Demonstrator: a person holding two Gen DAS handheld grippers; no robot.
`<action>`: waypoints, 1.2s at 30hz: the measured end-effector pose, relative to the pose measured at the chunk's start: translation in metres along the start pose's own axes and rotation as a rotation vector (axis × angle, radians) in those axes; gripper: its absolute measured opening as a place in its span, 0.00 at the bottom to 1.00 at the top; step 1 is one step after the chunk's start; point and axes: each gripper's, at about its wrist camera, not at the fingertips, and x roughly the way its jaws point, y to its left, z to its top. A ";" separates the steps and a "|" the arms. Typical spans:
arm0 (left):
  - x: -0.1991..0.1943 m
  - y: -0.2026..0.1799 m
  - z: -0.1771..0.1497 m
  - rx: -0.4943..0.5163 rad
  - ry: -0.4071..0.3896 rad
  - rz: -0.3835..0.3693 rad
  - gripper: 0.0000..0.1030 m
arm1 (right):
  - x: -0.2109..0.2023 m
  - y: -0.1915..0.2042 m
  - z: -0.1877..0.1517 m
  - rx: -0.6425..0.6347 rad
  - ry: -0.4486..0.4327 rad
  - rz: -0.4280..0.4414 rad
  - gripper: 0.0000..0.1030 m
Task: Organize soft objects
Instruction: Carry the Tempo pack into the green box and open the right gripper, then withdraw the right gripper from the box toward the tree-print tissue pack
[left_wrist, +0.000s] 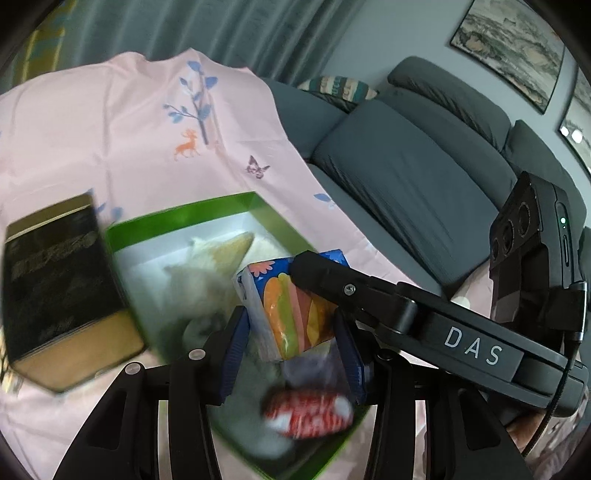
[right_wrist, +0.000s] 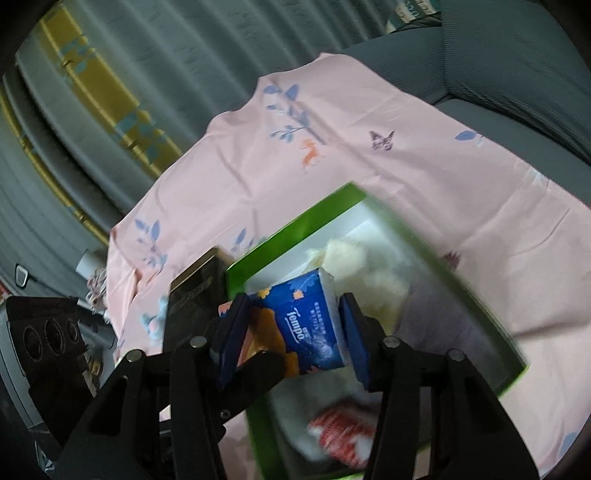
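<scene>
Both grippers hold one tissue pack between them. The left gripper (left_wrist: 291, 332) pinches the end of the tissue pack (left_wrist: 291, 314) with the striped orange-and-green face, its blue pads against both sides. The right gripper (right_wrist: 293, 332) pinches the blue printed end of the same pack (right_wrist: 310, 325), pads likewise seated on both flanks. The left wrist view shows the right tool's black finger lying over the pack's far corner.

The pack hangs just above the green box (left_wrist: 184, 218), over its open white interior. Below it lie a red-and-white striped item (left_wrist: 310, 413), blurred, a grey-lilac soft piece (right_wrist: 439, 314), and, further in, a cream plush toy (left_wrist: 221, 258). A dark book-like box with gold trim (left_wrist: 62, 291) sits just beside the green box's left wall. All rest on a pink printed cloth (left_wrist: 129, 122); a grey sofa (left_wrist: 424, 166) and curtains stand beyond.

Judgement: the step in hand is lowering the pack into the box. To do it well, keep both grips level so the soft pack does not twist, bring it down into the freer space between plush and striped item, clear of the green rim, and release both ends together only once it rests.
</scene>
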 end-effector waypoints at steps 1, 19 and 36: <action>0.007 -0.002 0.006 0.009 0.007 0.004 0.46 | 0.002 -0.004 0.006 -0.004 0.002 -0.004 0.47; 0.070 -0.002 0.007 0.085 0.099 0.084 0.50 | 0.043 -0.056 0.022 0.060 0.055 -0.166 0.37; -0.087 0.062 -0.083 -0.129 -0.073 -0.001 0.81 | 0.003 -0.016 -0.025 -0.008 -0.127 -0.153 0.97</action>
